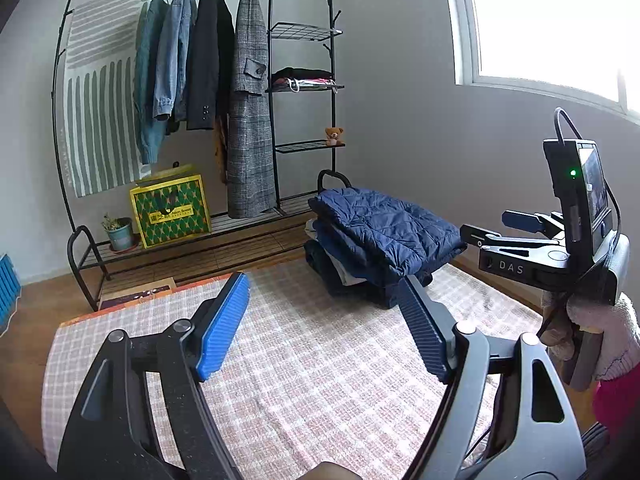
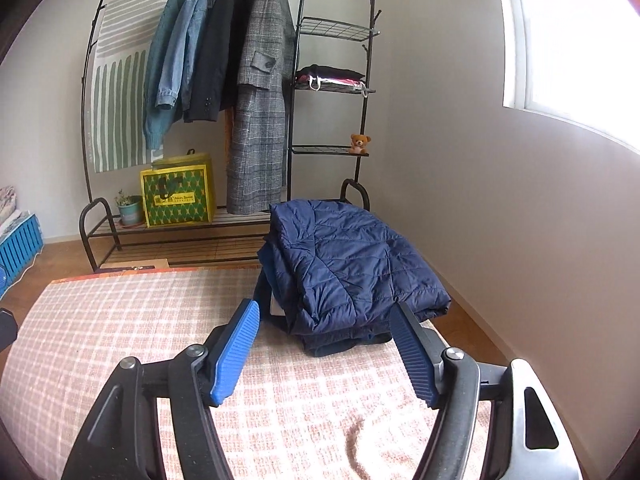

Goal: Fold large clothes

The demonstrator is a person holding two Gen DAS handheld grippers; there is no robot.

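Left gripper point(image 1: 320, 300) spread wide, holding nothing, above checked mat point(image 1: 280, 360); right gripper point(image 2: 324, 328) likewise spread, empty, close before folded navy quilted jacket point(image 2: 344, 264) topping clothes pile on mat's far right corner

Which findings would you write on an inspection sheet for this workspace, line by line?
Surface: checked rug on wooden floor.
Job's things: folded navy jacket tops a clothes pile on the rug.
Clutter: nothing seen on the rug.
Grippers: left gripper open, empty; right gripper open, empty.
Cables: black cable on the right gripper's device.
Surroundings: clothes rack with coats, teddy bear, yellow box, potted plant, window.
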